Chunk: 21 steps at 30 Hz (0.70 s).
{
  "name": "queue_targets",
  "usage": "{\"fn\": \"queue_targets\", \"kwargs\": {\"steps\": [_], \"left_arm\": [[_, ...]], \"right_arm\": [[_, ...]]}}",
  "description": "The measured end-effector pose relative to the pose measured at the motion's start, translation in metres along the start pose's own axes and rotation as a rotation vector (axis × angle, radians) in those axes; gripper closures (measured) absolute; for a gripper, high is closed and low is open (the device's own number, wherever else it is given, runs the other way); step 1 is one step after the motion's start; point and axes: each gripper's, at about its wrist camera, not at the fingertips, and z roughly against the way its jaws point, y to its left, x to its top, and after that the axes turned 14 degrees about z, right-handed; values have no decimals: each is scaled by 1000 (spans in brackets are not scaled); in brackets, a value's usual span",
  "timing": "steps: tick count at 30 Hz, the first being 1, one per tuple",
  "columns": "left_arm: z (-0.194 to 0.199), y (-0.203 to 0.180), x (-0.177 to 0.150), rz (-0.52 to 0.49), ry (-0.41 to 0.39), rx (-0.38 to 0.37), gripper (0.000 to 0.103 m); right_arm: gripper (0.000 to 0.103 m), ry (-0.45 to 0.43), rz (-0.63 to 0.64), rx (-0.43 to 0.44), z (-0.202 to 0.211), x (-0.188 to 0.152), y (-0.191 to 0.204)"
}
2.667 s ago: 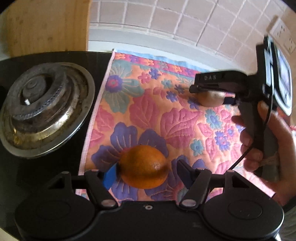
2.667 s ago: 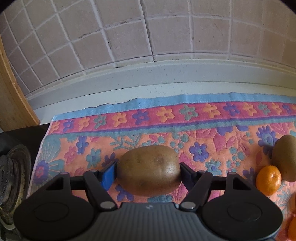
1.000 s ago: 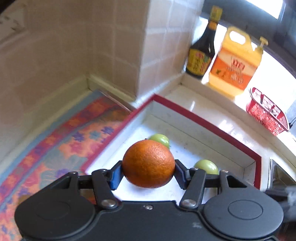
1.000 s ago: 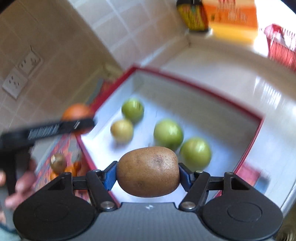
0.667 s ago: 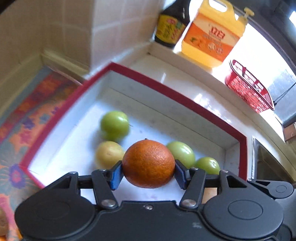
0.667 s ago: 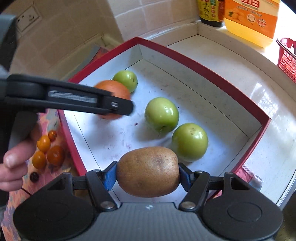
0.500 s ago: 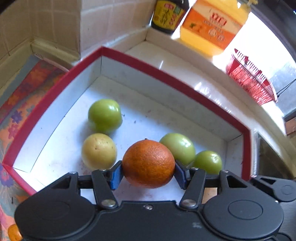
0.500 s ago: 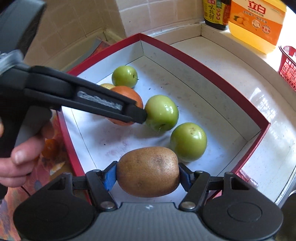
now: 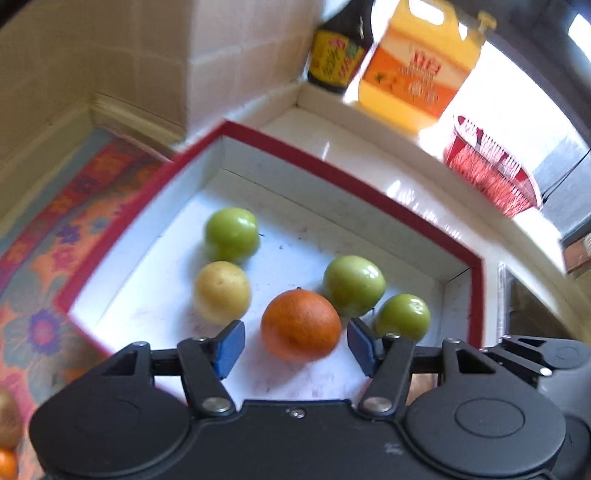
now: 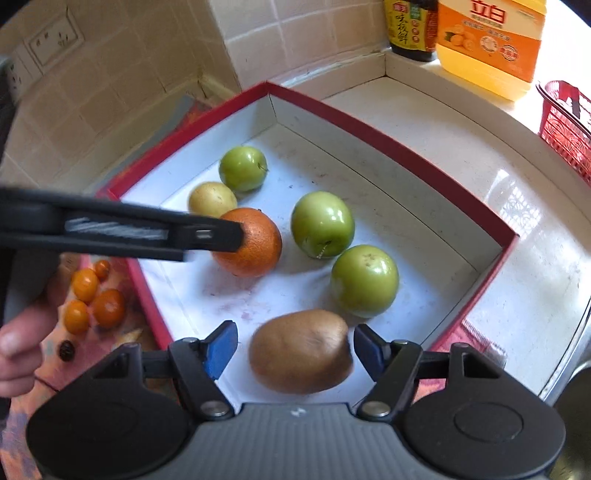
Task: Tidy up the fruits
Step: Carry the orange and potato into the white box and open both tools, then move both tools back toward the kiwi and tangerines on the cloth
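A red-rimmed white box (image 9: 332, 177) (image 10: 388, 147) holds three green fruits, a yellow one (image 9: 221, 291) and more. My left gripper (image 9: 295, 347) is open; the orange (image 9: 301, 325) (image 10: 251, 242) lies free in the box between its blue pads, touching neither. My right gripper (image 10: 295, 350) is open too; the brown kiwi (image 10: 301, 360) lies between its pads, apart from both, at the box's near side. In the right wrist view the left gripper's finger (image 10: 147, 230) crosses in front of the orange.
A flowered cloth (image 9: 55, 229) lies left of the box with small oranges (image 10: 92, 295) on it. A dark sauce bottle (image 10: 410, 26), an orange detergent jug (image 10: 487, 40) and a red basket (image 10: 565, 125) stand on the white ledge behind. Tiled wall at the back left.
Both grippers have opened. The orange and the kiwi, held before, have dropped free into the box. Both grippers have pulled back slightly.
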Motion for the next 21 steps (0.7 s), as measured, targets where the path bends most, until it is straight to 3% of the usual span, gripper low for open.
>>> {"fn": "queue_targets", "kwargs": {"steps": [10, 15, 21], "left_arm": [[143, 71, -50, 163, -238, 105, 29], [192, 123, -86, 281, -315, 196, 29], [211, 173, -132, 434, -333, 223, 29]], "right_arm": [[30, -155, 76, 87, 49, 16, 51], [30, -128, 124, 173, 42, 19, 94], [30, -59, 196, 195, 28, 11, 145]]}}
